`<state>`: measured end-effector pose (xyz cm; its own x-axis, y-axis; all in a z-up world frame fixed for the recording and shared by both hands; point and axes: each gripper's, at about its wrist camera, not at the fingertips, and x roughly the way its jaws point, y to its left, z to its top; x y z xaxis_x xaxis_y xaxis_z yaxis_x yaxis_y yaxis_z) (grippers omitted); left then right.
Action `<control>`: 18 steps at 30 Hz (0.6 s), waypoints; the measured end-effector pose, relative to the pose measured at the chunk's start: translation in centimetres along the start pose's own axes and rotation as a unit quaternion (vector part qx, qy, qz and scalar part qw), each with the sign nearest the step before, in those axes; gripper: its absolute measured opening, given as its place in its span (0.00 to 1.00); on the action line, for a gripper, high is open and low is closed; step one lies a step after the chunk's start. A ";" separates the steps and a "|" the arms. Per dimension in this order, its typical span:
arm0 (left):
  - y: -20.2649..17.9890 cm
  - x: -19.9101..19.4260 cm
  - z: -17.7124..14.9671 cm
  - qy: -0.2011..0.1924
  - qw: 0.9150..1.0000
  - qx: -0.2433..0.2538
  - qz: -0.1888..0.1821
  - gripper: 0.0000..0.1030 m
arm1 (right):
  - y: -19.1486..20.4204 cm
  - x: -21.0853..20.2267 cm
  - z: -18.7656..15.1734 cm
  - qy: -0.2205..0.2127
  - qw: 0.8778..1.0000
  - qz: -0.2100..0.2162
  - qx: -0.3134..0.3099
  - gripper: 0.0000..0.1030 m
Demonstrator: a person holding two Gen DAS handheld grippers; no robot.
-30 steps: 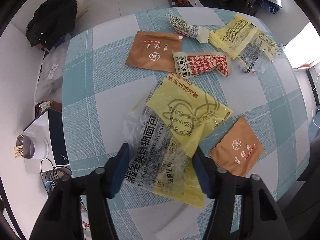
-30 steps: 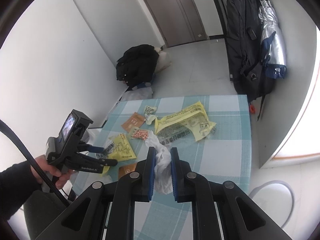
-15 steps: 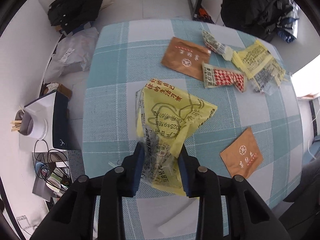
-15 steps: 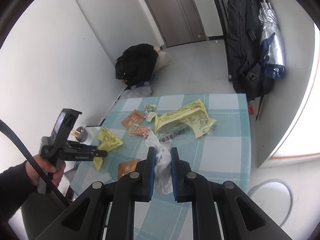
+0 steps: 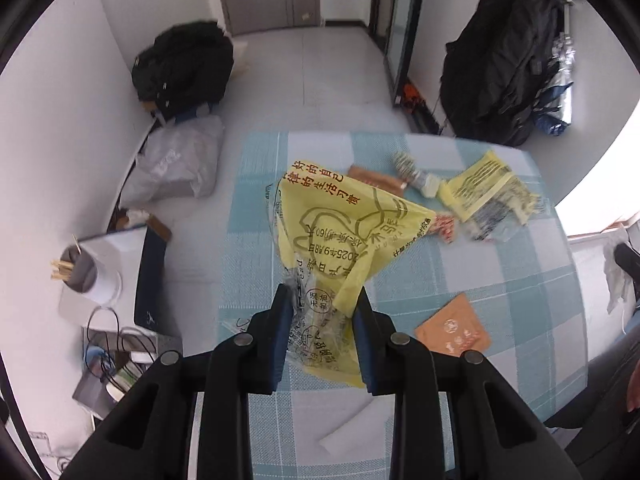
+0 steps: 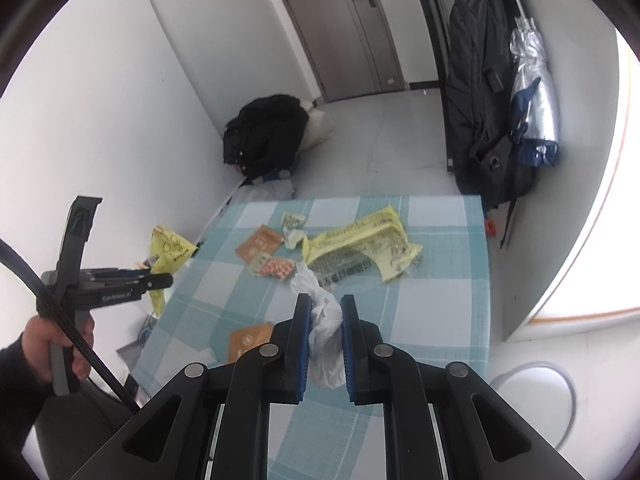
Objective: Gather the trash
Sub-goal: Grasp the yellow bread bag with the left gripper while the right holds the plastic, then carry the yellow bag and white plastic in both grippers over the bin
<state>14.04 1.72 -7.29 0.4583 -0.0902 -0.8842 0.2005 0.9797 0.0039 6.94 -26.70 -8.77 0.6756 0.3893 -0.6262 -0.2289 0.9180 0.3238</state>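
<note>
On the left of the right wrist view, a hand [image 6: 60, 344] is carrying the left gripper [image 6: 150, 276] off the table's [image 6: 440, 320] edge; only the left wrist view is showing its jaws closing, pinching the yellow wrapper [image 5: 340, 240], which is hanging crumpled, part clear, printed with red and black characters. Further right, the right gripper [image 6: 324, 340] is clamping a crumpled white bag [image 6: 326, 320] above the checked cloth. A second yellow wrapper [image 6: 364, 244] is lying flat on the table.
</note>
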 end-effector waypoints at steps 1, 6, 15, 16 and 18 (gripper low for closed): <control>-0.3 -0.8 0.0 -0.013 1.000 0.006 0.000 0.24 | 0.2 -0.3 0.2 -0.004 1.000 0.002 -0.001 0.13; -2.0 -4.0 0.4 -0.055 0.998 0.016 -0.026 0.24 | 1.3 -2.7 1.8 -0.030 0.999 0.007 -0.012 0.13; -7.4 -8.6 2.3 -0.104 0.991 0.037 -0.081 0.24 | 1.6 -9.7 4.7 -0.108 0.993 0.017 -0.035 0.13; -7.9 -8.9 2.3 -0.108 0.990 0.040 -0.086 0.24 | 1.4 -10.7 5.0 -0.116 0.993 0.009 -0.037 0.13; -9.3 -9.7 2.6 -0.119 0.987 0.049 -0.101 0.24 | 0.6 -12.4 5.5 -0.128 0.991 -0.002 -0.035 0.13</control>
<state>10.00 -6.99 2.51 0.5891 -0.3323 -0.7366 0.3850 0.9169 -0.1057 2.26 -31.45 3.08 0.8302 0.3620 -0.4238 -0.2680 0.9260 0.2659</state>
